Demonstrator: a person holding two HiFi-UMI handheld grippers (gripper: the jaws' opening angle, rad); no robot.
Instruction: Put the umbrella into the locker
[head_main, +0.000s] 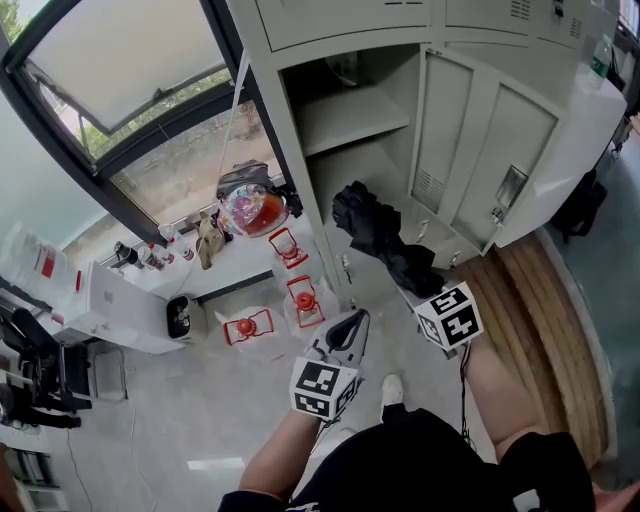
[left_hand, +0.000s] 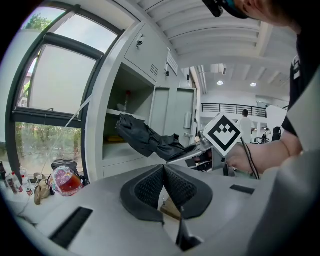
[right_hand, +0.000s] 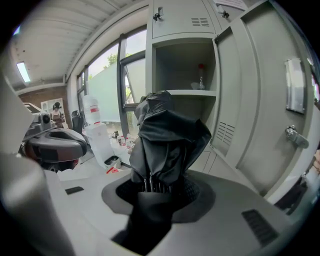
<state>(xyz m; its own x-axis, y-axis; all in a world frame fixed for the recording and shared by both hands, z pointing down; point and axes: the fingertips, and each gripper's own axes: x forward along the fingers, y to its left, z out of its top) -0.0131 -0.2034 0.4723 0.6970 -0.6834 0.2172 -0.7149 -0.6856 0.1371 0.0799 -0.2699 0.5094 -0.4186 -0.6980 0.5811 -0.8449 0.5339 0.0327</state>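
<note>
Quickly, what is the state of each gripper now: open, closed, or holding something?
Left gripper: closed, nothing between its jaws.
Right gripper: closed on the black folded umbrella.

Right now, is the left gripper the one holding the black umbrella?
No, the left gripper is shut on nothing, while the umbrella sits clamped in the right gripper.

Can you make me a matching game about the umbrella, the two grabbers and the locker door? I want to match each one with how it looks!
Things:
1. umbrella
2. left gripper
3. locker door
4. right gripper

How it looks:
A. swung open
B. black and folded up
C. jaws together, nothing in them
D. clamped on the umbrella

Pairs: 1-B, 2-C, 3-A, 4-D.
</note>
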